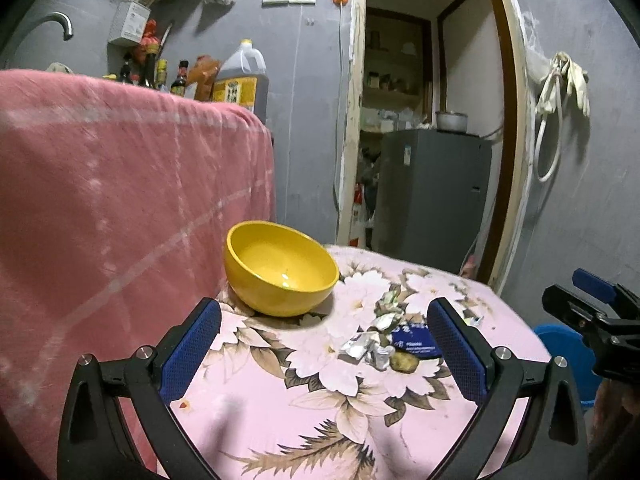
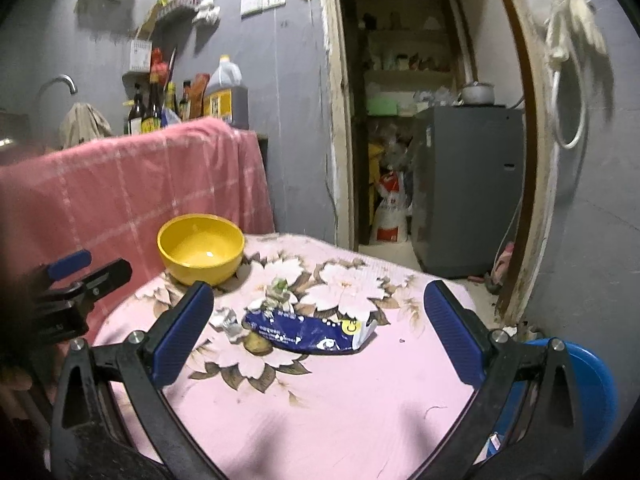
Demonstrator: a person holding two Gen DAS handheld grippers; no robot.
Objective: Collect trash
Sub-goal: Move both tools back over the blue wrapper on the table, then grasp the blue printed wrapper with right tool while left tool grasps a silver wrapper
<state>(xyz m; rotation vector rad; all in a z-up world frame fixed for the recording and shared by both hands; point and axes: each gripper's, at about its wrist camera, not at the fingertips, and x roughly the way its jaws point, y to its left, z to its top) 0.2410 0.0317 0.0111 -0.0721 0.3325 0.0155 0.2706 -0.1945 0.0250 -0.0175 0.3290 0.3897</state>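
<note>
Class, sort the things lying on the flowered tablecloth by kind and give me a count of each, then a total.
Yellow bowl: 1
Blue snack wrapper: 1
Crumpled silver foil pieces: about 3, bunched together, so the exact number is unclear
Small brownish lump beside the wrapper: 1
Total: about 6

Blue wrapper (image 2: 308, 334) between parted jaws

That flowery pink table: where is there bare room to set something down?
The near part of the table, in front of the blue wrapper, lies bare, as does the right side beyond the wrapper's torn end. The middle is crowded: crumpled foil scraps and the wrapper cluster together, and the yellow bowl fills the far left corner.
</note>
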